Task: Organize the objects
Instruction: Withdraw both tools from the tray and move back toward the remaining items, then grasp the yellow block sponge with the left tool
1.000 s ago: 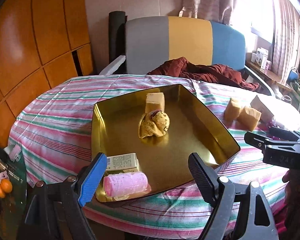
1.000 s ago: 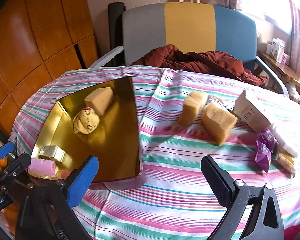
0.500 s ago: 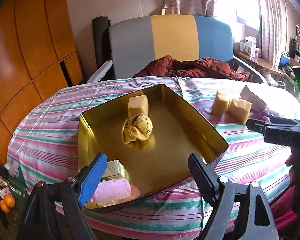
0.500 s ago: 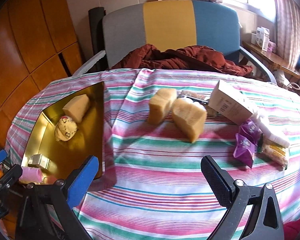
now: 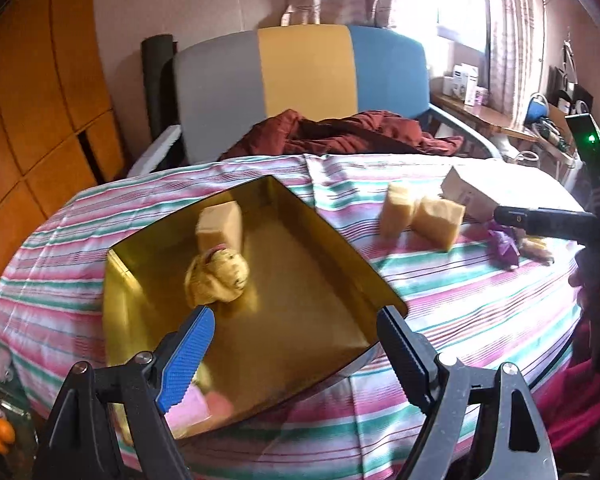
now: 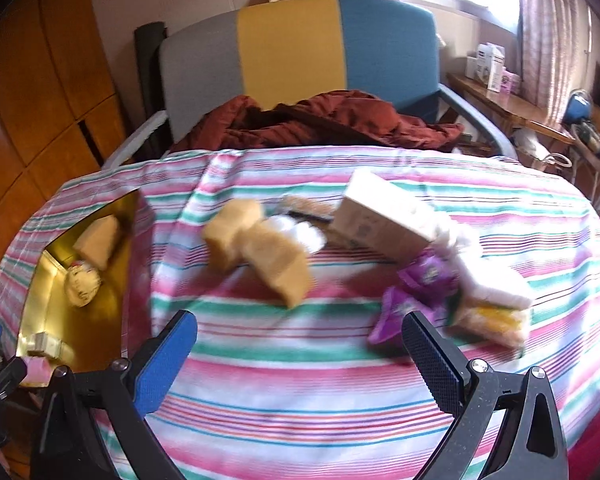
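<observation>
Striped cloth covers the surface [image 6: 300,380]. The gold tray [image 5: 324,240] sits left. Two tan blocks [image 6: 260,248] lie ahead of the right tongs [image 6: 300,356], closer than the left tongs [image 5: 296,344]. Both tongs gape wide, holding nothing.

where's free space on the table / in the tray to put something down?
Free: the striped cloth in front of the right gripper, below the two tan blocks; also the gold tray floor right of the stuffed toy. Crowded: the cluster of cardboard box, purple packets and white-yellow packs, and the tray's near-left corner.
</observation>
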`<state>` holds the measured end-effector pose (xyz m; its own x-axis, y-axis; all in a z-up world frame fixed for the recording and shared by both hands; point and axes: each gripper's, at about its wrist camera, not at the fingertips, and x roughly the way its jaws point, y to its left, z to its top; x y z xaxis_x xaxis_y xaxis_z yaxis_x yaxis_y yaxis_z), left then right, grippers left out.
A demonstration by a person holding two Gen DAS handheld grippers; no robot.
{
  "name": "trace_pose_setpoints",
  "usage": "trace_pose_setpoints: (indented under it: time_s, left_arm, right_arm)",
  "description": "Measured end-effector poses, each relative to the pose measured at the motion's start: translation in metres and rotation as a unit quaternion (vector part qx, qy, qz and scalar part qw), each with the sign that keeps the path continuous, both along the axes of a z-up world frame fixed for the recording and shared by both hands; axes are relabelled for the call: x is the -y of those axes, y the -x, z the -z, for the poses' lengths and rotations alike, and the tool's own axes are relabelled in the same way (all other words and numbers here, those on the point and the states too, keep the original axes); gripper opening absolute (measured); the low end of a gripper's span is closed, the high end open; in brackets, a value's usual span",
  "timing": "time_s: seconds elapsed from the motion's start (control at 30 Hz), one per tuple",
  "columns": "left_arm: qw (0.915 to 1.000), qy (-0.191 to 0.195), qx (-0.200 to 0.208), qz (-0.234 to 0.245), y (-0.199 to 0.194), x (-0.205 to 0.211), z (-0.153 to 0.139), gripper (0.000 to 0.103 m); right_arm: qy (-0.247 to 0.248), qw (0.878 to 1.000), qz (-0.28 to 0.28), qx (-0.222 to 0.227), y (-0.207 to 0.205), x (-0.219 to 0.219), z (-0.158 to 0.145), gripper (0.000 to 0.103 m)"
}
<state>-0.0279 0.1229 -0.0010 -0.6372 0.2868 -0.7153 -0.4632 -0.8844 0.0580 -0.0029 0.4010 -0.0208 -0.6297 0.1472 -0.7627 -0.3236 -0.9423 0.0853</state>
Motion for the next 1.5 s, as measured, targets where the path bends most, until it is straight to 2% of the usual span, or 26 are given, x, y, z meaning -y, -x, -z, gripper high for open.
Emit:
trace_pose_setpoints:
  time_s: [0.17,0.27,0.43,0.57,0.7,0.97,1.1,1.5]
  left_arm:
    - [0.9995,-0.009,0.019,0.024,0.013,-0.027,-0.003,0.085]
    - [0.9989,0.003,0.019,0.044,0.020,-0.048,-0.006,0.084]
    - [0.9962,0.011,0.049,0.071,0.047,-0.089,0.000,0.081]
    - [0.9951,0.015,0.063,0.075,0.070,-0.117,0.008,0.077]
    - [0.9943,0.020,0.081,0.066,0.094,-0.139,0.020,0.069]
    - [0.9880,0.015,0.136,0.071,0.136,-0.186,0.046,0.068]
    - [0.9846,0.009,0.159,0.072,0.154,-0.202,0.058,0.064]
    - [0.9756,-0.031,0.204,0.076,0.182,-0.216,0.075,0.064]
  right_arm:
    - [-0.028,1.000,0.008,0.007,0.006,-0.028,-0.002,0.103]
    - [-0.030,0.999,0.003,0.012,0.009,-0.044,0.002,0.103]
    - [0.015,1.000,0.009,0.004,0.007,-0.074,0.018,0.103]
    - [0.035,0.999,0.028,0.005,0.006,-0.089,0.026,0.103]
    - [0.061,0.997,0.044,-0.004,0.004,-0.100,0.025,0.103]
    - [0.078,0.995,0.060,-0.003,0.002,-0.110,0.025,0.103]
    - [0.082,0.995,0.059,-0.001,0.001,-0.110,0.026,0.103]
    - [0.079,0.995,0.050,0.015,0.005,-0.106,0.032,0.103]
